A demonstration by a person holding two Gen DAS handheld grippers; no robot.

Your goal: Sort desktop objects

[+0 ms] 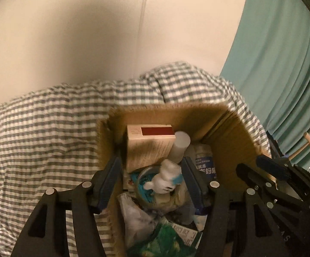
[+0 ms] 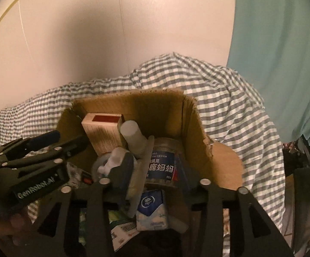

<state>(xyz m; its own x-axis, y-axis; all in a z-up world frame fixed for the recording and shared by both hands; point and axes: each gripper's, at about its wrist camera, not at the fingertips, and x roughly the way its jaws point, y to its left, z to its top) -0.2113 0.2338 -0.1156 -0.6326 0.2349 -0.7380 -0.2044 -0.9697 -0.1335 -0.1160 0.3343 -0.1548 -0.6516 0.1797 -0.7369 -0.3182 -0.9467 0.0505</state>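
Left wrist: cardboard box (image 1: 225,128) crammed, checked cloth (image 1: 47,124) around.

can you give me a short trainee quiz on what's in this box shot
1. True or false: the box sits on checked cloth.
2. What lies between the left tongs? A) white figurine B) red mug C) scissors
3. Fill in: a white ____ leans on the carton.

Key: 1 true. 2 A, the figurine, with the pads clear of it. 3 bottle.
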